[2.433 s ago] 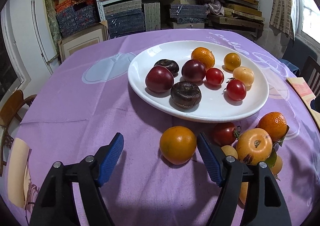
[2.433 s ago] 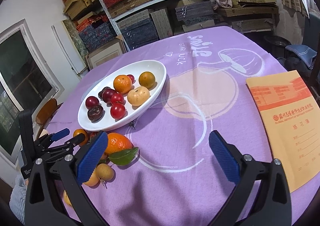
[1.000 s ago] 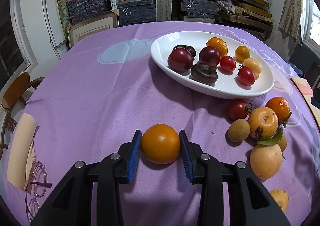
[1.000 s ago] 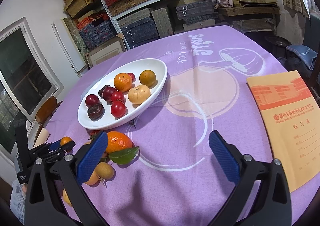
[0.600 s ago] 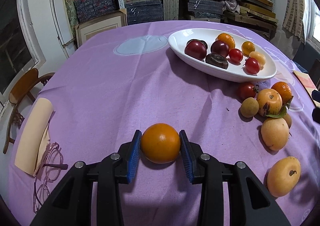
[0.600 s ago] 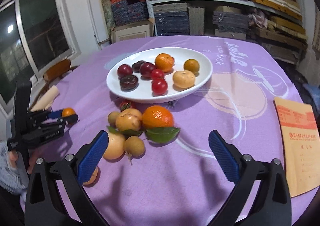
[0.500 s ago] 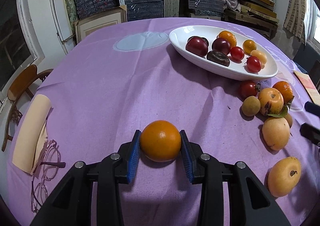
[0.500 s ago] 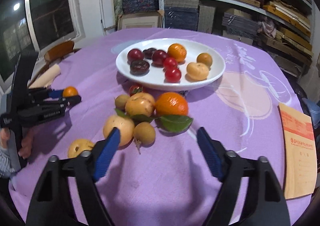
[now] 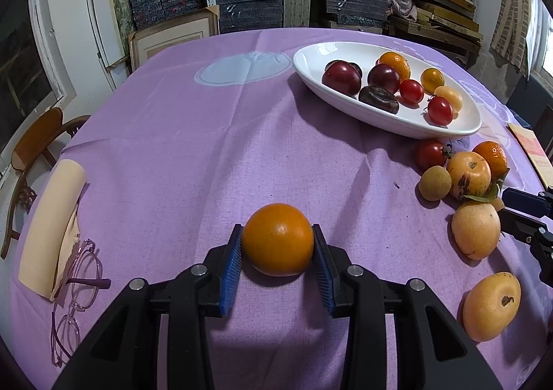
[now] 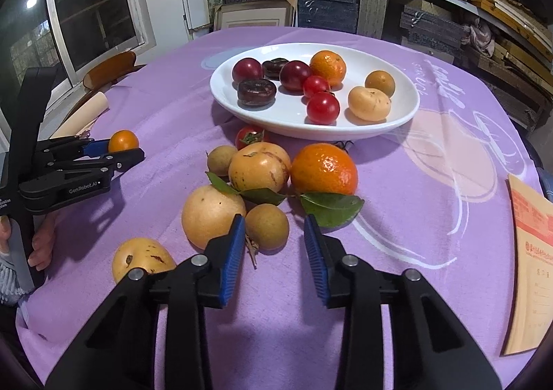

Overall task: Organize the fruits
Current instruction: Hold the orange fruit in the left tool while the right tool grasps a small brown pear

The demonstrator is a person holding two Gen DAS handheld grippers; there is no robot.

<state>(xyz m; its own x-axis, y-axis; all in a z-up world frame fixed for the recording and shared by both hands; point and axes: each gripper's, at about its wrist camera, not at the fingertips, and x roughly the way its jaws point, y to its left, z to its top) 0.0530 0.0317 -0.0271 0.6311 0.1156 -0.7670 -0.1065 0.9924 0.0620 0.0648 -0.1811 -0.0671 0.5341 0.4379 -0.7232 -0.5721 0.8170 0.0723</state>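
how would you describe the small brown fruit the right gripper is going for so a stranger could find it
Start at the white plate, then drop to the loose fruit pile before it. The small brown fruit is nearest, between the right gripper pads: round, dull tan, stalked, smaller than its yellow neighbours.

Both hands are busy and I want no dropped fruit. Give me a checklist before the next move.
Left gripper grip on the orange: both pads press it. Ok.
Right gripper on the small brown fruit: jaws have just been closing, fruit between them, right pad not touching. Not ok.
Room on the white plate: bare patch at its near side. Ok.
Large yellow fruit clear of the right gripper's left finger: cannot tell.
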